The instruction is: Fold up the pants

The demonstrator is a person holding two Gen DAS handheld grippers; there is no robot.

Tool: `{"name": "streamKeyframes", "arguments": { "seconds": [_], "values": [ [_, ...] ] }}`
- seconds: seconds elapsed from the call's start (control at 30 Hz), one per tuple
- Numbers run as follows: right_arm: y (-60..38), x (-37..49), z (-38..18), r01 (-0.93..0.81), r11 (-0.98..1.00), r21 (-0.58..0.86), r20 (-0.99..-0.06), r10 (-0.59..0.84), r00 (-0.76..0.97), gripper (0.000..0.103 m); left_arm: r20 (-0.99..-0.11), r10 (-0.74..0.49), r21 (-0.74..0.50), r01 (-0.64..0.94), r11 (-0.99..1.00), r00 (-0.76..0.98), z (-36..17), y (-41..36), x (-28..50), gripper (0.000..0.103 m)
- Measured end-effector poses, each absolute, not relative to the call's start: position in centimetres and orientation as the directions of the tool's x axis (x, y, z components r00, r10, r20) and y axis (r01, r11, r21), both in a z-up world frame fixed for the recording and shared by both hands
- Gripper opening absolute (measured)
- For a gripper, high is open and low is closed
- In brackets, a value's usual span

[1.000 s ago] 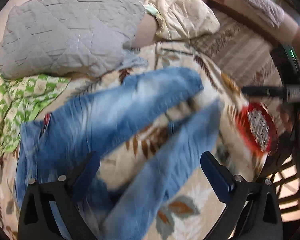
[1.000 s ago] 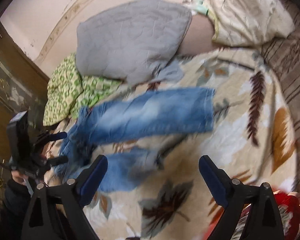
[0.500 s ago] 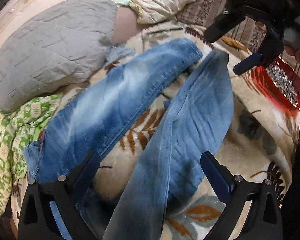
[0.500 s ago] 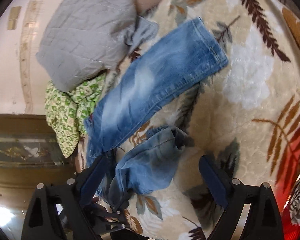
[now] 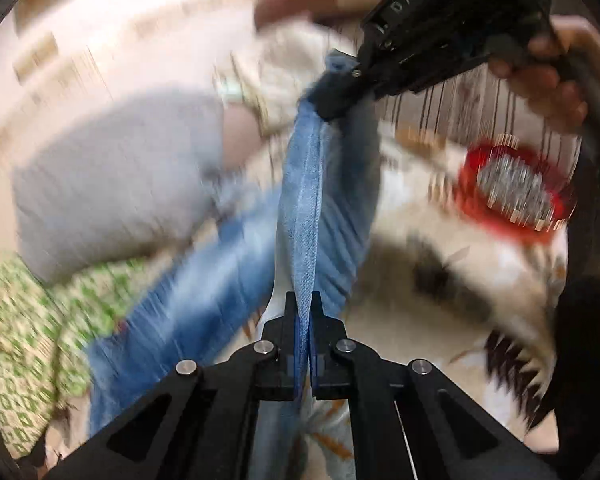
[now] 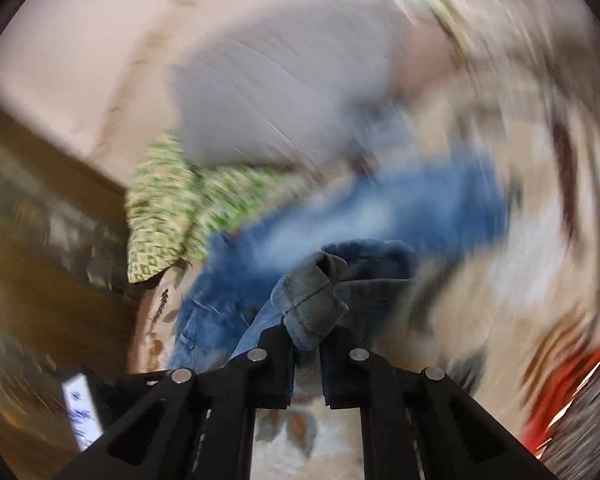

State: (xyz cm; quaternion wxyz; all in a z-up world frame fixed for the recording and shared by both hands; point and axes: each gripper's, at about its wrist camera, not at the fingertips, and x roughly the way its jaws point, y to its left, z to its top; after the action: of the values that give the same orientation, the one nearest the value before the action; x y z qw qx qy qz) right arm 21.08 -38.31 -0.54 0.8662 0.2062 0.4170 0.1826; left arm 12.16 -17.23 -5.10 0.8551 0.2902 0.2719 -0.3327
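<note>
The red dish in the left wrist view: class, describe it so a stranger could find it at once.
Start from the cream blanket with brown leaf prints that covers the bed. Go to its right side, past the raised jeans leg. There sits the red dish, round and holding something silvery; it is the only red, hard-edged thing among soft fabrics.

Pants (image 5: 300, 208) stretched between two grips: one leg rises from the left gripper (image 5: 303, 308) at bottom centre up to the right gripper (image 5: 340, 92) at upper right, off the bed (image 5: 440, 320). Other leg (image 5: 204, 288) lies on the bed, to the left. Pillow (image 5: 120, 176) behind that leg; patterned cloth (image 5: 24, 328) left of it, below the pillow. Bowl (image 5: 516, 192) on the bed, right of the lifted leg. Right wrist view: bunched hem (image 6: 312, 300) in the jaws, rest blurred.
</note>
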Motion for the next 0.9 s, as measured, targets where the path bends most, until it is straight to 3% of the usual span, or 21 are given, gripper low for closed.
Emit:
{"name": "streamKeyframes", "arguments": {
  "seconds": [0.1, 0.17, 0.33, 0.43, 0.53, 0.6, 0.63, 0.67, 0.7, 0.73, 0.77, 0.8, 0.9],
  "values": [
    [-37.4, 16.5, 3.6, -0.266, 0.902, 0.341, -0.579, 0.424, 0.696, 0.01, -0.628, -0.467, 0.298, 0.747, 0.594, 0.622, -4.2, -17.7, 9.9, 0.003],
    [-37.5, 14.5, 2.9, -0.227, 0.932, 0.281, -0.615, 0.357, 0.703, 0.01, -0.662, -0.452, 0.313, 0.769, 0.558, 0.598, -6.0, -18.6, 8.9, 0.003],
    [-41.3, 12.0, -8.1, 0.018, 0.929, 0.369, -0.801, 0.309, 0.512, 0.01, -0.773, -0.39, 0.311, 0.835, 0.454, 0.501, -13.0, -21.2, 6.7, 0.003],
    [-42.3, 10.1, -12.0, 0.089, 0.919, 0.383, -0.839, 0.306, 0.451, 0.011, -0.81, -0.345, 0.325, 0.853, 0.408, 0.474, -16.4, -21.8, 5.2, 0.003],
    [-42.8, 9.2, -12.9, 0.123, 0.911, 0.394, -0.845, 0.306, 0.438, 0.019, -0.819, -0.337, 0.308, 0.851, 0.425, 0.465, -17.2, -21.3, 5.0, 0.003],
    [-42.7, 8.9, -12.3, 0.128, 0.927, 0.351, -0.857, 0.264, 0.442, 0.034, -0.818, -0.347, 0.274, 0.841, 0.466, 0.458, -16.3, -20.9, 5.5, 0.004],
    [-42.3, 8.6, -11.8, 0.132, 0.94, 0.314, -0.866, 0.227, 0.445, 0.058, -0.818, -0.352, 0.255, 0.836, 0.486, 0.455, -15.9, -20.6, 5.8, 0.004],
    [-42.4, 8.3, -11.3, 0.136, 0.948, 0.288, -0.866, 0.197, 0.46, 0.079, -0.82, -0.363, 0.22, 0.829, 0.514, 0.443, -15.3, -20.1, 6.2, 0.009],
    [-42.5, 7.9, -10.4, 0.133, 0.954, 0.269, -0.853, 0.172, 0.492, 0.082, -0.818, -0.373, 0.194, 0.82, 0.539, 0.438, -14.8, -19.8, 6.2, 0.031],
    [-42.2, 7.8, -9.6, 0.123, 0.959, 0.256, -0.846, 0.161, 0.508, 0.082, -0.809, -0.386, 0.173, 0.808, 0.564, 0.443, -14.0, -19.4, 6.4, 0.073],
    [-42.1, 7.6, -8.9, 0.114, 0.963, 0.245, -0.842, 0.153, 0.517, 0.082, -0.794, -0.398, 0.163, 0.792, 0.589, 0.46, -13.3, -19.1, 6.5, 0.087],
    [-42.0, 7.4, -8.0, 0.106, 0.967, 0.232, -0.837, 0.142, 0.529, 0.082, -0.75, -0.429, 0.146, 0.758, 0.635, 0.503, -11.8, -17.8, 6.3, 0.097],
    [-41.2, 7.2, -5.7, 0.071, 0.973, 0.222, -0.809, 0.143, 0.571, 0.085, -0.703, -0.478, 0.053, 0.708, 0.704, 0.527, -8.7, -14.4, 6.7, 0.097]
  ]
}}
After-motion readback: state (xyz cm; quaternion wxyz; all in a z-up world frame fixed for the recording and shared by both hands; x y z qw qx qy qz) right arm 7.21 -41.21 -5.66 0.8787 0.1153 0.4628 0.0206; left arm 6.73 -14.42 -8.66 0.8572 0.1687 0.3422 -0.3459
